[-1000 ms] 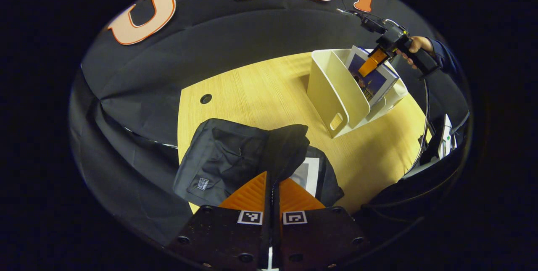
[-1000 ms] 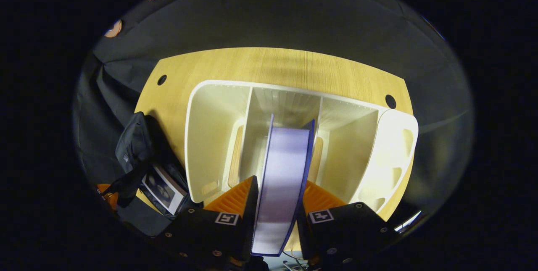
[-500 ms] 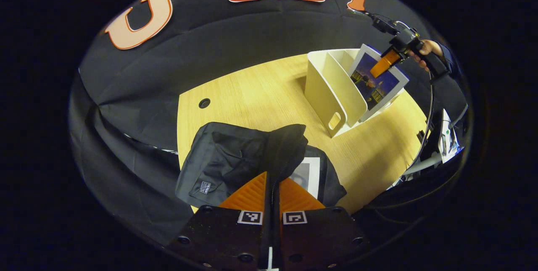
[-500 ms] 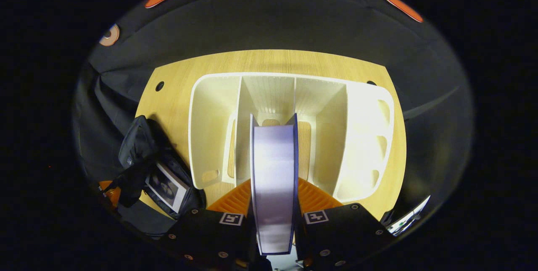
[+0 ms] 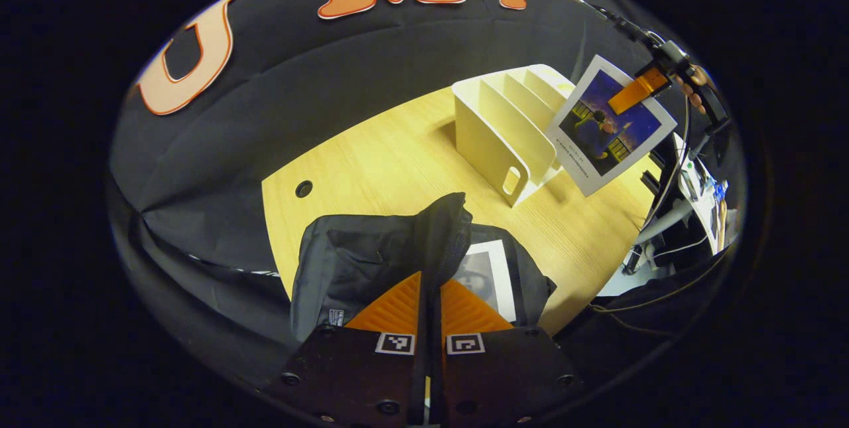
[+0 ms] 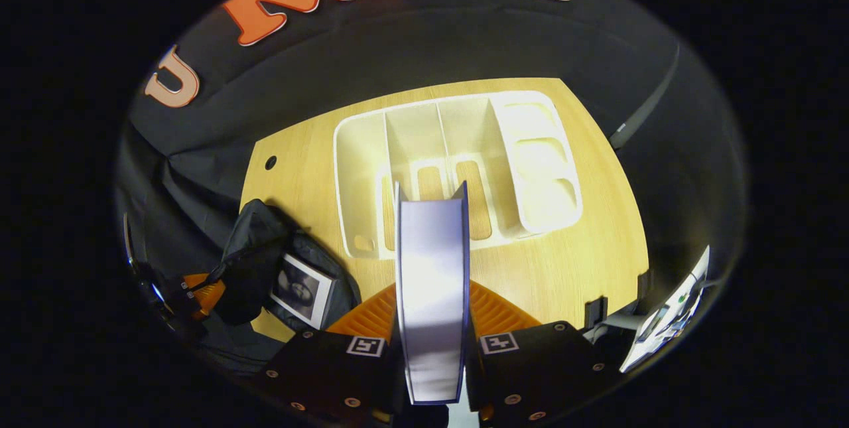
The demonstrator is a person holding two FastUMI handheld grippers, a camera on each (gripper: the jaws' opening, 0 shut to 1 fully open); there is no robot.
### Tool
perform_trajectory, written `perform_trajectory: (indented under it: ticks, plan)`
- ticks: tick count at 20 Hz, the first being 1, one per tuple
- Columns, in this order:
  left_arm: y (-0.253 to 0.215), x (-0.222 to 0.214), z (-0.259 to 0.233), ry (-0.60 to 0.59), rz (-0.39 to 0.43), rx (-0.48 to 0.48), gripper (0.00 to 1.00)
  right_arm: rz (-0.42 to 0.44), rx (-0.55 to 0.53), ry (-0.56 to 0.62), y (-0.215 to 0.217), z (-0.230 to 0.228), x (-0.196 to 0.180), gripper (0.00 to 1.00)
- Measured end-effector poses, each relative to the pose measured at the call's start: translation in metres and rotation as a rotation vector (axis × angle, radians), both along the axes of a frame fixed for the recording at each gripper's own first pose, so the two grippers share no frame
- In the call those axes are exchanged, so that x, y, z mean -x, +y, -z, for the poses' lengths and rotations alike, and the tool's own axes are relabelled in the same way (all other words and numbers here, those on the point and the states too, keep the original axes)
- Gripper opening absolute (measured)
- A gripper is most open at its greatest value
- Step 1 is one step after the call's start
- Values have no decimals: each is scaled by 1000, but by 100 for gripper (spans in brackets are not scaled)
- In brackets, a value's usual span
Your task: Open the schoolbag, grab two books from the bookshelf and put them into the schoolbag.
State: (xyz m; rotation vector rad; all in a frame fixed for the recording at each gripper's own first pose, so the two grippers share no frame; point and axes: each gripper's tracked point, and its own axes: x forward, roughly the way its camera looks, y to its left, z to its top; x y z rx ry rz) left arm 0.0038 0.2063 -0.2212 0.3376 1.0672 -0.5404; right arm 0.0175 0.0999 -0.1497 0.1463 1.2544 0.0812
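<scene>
The black schoolbag (image 5: 358, 262) lies open on the wooden table, with a book with a grey picture cover (image 5: 484, 275) inside it. My left gripper (image 5: 430, 295) is shut on the bag's raised flap (image 5: 448, 229). In the right gripper view the bag (image 6: 255, 262) and that book (image 6: 302, 287) sit at lower left, with the left gripper (image 6: 199, 292) beside them. My right gripper (image 6: 432, 295) is shut on a blue-covered book (image 6: 431, 282), seen edge-on. From the left gripper view that book (image 5: 607, 126) hangs in the air beside the white bookshelf (image 5: 504, 129), held by the right gripper (image 5: 640, 86).
The white bookshelf (image 6: 451, 162) stands at the far side of the table (image 6: 570, 269) with no books in its slots. A cable hole (image 5: 304, 188) is near the table's left edge. Equipment and cables (image 5: 690, 196) sit past the right edge.
The right gripper has lifted the blue book up and out of the bookshelf and away from it. The left gripper keeps hold of the bag flap and has shifted slightly.
</scene>
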Motion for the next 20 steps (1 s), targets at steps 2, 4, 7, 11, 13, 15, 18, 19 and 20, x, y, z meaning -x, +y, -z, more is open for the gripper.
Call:
perform_trajectory:
  ticks: [2,4,7,11,13,15,18,19,20]
  plan:
    - [2,-3,-2,-6,23,9,4,33,-30,-12,2,-10,18,38]
    - [5,-5,-4,-12,41,16,4,61,-74,-18,8,-19,35,37]
    - [6,-8,-7,-15,60,34,4,104,-135,-48,19,-28,53,37]
    - [7,-10,-10,-24,81,45,4,160,-271,-64,49,-30,72,36]
    - [10,-13,-12,-28,84,48,4,175,-339,-73,62,-25,76,36]
    - [14,-18,-17,-39,83,49,4,180,-410,-85,83,-21,78,36]
    - [15,-22,-27,-59,79,59,4,183,-530,-94,114,-10,82,36]
    - [15,-25,-30,-64,78,63,4,185,-565,-92,127,-4,80,36]
    - [15,-26,-34,-70,76,66,3,192,-598,-85,138,2,77,36]
